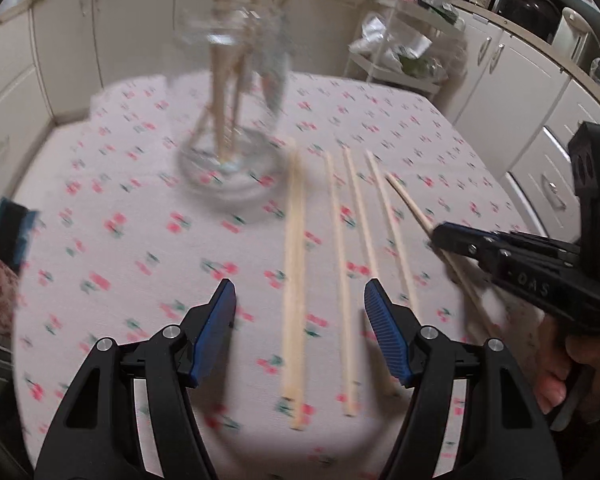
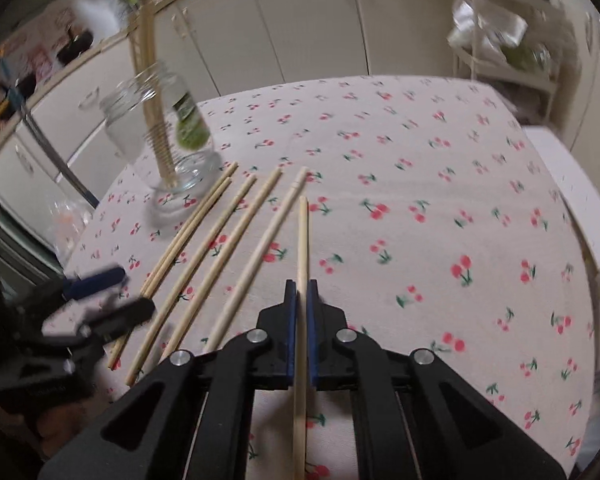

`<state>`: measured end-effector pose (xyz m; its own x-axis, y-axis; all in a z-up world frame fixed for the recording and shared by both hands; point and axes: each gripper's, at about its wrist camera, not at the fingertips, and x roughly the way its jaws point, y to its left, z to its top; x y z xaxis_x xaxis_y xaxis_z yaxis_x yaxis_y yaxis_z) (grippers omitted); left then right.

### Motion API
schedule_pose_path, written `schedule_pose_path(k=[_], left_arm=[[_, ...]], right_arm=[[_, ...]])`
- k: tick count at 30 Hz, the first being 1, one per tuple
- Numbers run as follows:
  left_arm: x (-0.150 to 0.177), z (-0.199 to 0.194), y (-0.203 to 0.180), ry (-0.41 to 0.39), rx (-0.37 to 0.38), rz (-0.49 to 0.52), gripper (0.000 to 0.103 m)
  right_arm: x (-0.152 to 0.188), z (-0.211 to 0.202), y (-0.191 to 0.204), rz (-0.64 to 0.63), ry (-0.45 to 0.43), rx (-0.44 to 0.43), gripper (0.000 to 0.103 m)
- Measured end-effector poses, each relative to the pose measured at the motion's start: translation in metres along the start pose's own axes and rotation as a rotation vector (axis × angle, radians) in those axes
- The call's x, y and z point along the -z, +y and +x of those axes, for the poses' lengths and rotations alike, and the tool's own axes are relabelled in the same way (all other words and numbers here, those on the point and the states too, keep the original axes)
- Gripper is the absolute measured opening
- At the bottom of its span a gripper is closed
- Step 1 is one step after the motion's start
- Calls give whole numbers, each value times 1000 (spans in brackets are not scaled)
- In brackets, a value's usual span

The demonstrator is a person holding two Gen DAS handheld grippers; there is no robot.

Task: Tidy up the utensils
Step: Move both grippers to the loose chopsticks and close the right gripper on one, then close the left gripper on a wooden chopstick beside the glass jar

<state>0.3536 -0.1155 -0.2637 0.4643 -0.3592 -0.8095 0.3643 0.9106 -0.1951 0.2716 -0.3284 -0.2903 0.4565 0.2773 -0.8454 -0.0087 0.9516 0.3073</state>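
Note:
Several wooden chopsticks lie side by side on the cherry-print tablecloth; they also show in the right wrist view. A glass jar holding several chopsticks upright stands behind them, also in the right wrist view. My left gripper is open above the lying chopsticks, empty. My right gripper is shut on one chopstick, pointing forward; it shows at the right in the left wrist view.
The table is round-edged with cabinets behind. A white wire rack with bags stands at the back right. A blue item lies at the table's left edge.

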Motion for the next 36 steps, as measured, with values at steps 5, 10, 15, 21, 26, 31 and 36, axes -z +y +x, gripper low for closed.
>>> schedule_pose_path(k=[5,10,15,21,26,31,36], left_arm=[[4,-4,-14,39,99,-7,64],[-22,-5,-1,-18,-27,-37,64],[-49,11,-3,-49,-123,30,63],[-62,38,-6,1,-188,78,45],[-65,49,-11,0,-216,91,21],[-61,49,-24,2,-219,135,5],[-50,31,-8,39,-138,51,5]], right_arm=[[-2,-5,-5,16,-15,12,6],[-12,1,2,-39,0,27,6],[-18,7,6,-65,2,52,6],[-21,10,5,-75,0,51,7],[-25,18,8,-95,-1,63,10],[-29,23,16,-163,0,105,8],[-28,18,15,-156,16,81,6]])
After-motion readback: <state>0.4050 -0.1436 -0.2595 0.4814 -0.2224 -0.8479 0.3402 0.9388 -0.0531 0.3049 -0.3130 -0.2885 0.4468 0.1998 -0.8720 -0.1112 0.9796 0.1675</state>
